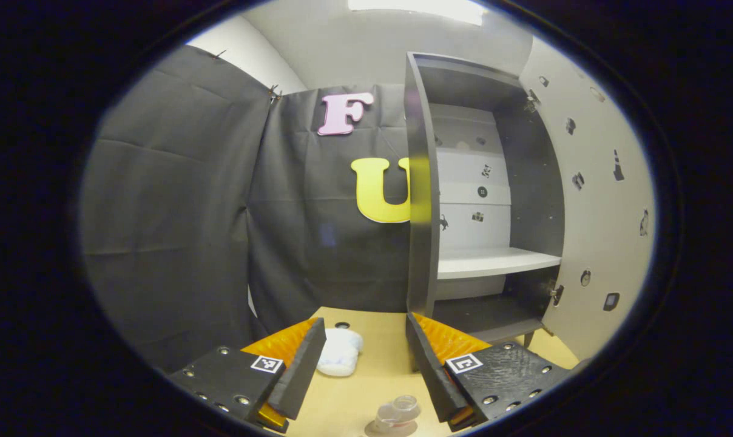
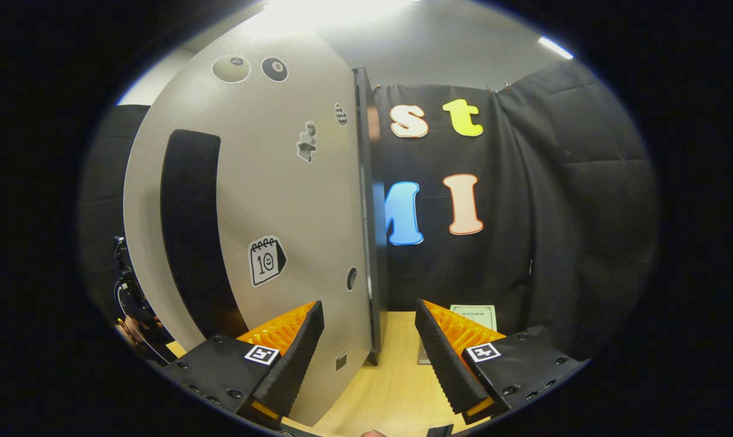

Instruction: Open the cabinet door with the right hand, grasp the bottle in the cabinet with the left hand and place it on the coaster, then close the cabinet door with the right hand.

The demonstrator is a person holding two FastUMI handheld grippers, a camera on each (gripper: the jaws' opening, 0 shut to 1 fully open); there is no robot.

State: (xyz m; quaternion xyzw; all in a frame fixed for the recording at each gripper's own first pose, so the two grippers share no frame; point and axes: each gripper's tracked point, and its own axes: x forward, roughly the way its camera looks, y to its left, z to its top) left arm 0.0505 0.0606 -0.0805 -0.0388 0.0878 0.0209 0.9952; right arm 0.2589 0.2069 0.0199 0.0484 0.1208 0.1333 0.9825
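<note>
A: Item one, your left gripper (image 1: 366,370)?
B: Fingers spread wide, holding nothing. It hangs above the wooden table (image 1: 372,340), facing the cabinet (image 1: 463,200).

A: Item two, the bottle (image 1: 397,413)?
B: A clear bottle, seen from above, standing on the coaster (image 1: 375,430) at the near edge of the left gripper view. It sits below and between your spread left fingers, slightly right of centre, touching neither.

A: Item three, the cabinet?
B: Open and dark inside, with a white shelf (image 1: 494,262). The cabinet door (image 1: 591,200) is swung out to the right, stickers on its face.

A: Item four, your right gripper (image 2: 369,358)?
B: Fingers spread, gripping nothing. The door's edge (image 2: 366,212) stands just ahead between them, its stickered face (image 2: 281,200) to the left.

A: Sundries?
B: A white crumpled object (image 1: 340,352) beyond your left finger; a paper card (image 2: 474,315) far right on the table.
</note>
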